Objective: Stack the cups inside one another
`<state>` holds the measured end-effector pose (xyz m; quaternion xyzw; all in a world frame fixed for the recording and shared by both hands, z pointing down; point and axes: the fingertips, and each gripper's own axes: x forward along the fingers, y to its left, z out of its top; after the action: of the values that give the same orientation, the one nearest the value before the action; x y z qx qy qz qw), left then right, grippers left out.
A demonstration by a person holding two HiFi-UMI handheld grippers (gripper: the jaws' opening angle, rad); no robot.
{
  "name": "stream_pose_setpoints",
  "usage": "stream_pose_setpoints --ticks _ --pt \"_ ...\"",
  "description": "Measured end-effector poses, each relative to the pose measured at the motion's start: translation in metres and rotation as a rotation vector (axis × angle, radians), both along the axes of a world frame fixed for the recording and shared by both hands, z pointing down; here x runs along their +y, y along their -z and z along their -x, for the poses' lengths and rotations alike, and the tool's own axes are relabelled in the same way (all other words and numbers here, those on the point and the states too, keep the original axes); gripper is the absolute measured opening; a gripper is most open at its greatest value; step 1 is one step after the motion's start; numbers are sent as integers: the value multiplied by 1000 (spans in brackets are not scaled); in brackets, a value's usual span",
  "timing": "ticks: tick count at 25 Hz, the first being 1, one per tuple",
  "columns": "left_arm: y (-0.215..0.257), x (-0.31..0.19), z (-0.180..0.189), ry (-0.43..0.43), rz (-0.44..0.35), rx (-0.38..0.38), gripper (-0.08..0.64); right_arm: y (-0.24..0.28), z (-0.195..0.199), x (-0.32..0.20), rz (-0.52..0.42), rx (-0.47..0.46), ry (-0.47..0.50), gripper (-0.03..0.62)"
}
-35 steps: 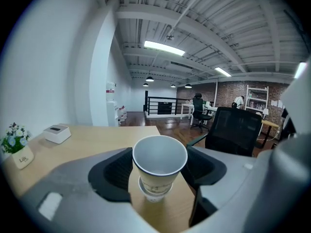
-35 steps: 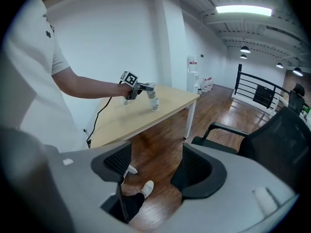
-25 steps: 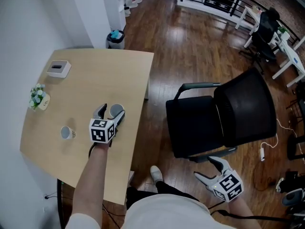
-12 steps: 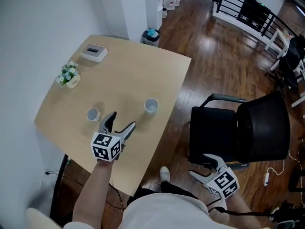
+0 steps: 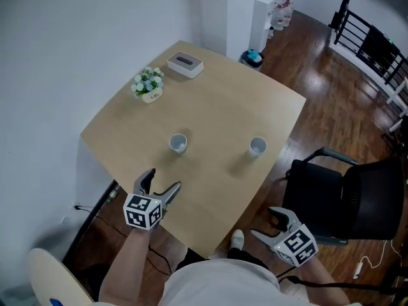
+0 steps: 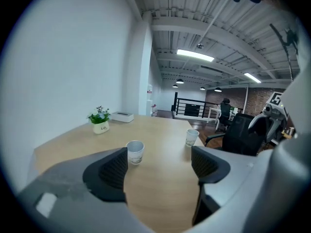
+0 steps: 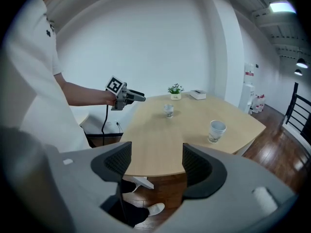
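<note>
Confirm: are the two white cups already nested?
No, the white cup near the middle and the white cup by the edge stand apart on the light wooden table.

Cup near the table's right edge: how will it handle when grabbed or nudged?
The cup looks like thin paper, so probably light and easily crushed by a squeeze. It stands upright and tapers toward its base, so a sideways push may tip it; tipped, it would likely roll in an arc.
</note>
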<state>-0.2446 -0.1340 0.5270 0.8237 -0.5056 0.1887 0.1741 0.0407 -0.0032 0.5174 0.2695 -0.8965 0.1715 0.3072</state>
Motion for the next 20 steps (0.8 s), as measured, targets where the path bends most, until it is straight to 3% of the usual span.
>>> stream_pose_setpoints --ticks 3,8,14,20 --pt "-17 -19 27 20 23 -16 434 2 21 3 1 15 -8 334" --pt "-49 -71 38 -14 71 -31 462 12 34 12 4 55 -92 334" --pt "-93 -138 25 -58 114 -52 478 14 8 42 28 121 -289 334" --pt "-132 -179 11 -88 169 -123 472 20 -17 84 53 157 -470 334"
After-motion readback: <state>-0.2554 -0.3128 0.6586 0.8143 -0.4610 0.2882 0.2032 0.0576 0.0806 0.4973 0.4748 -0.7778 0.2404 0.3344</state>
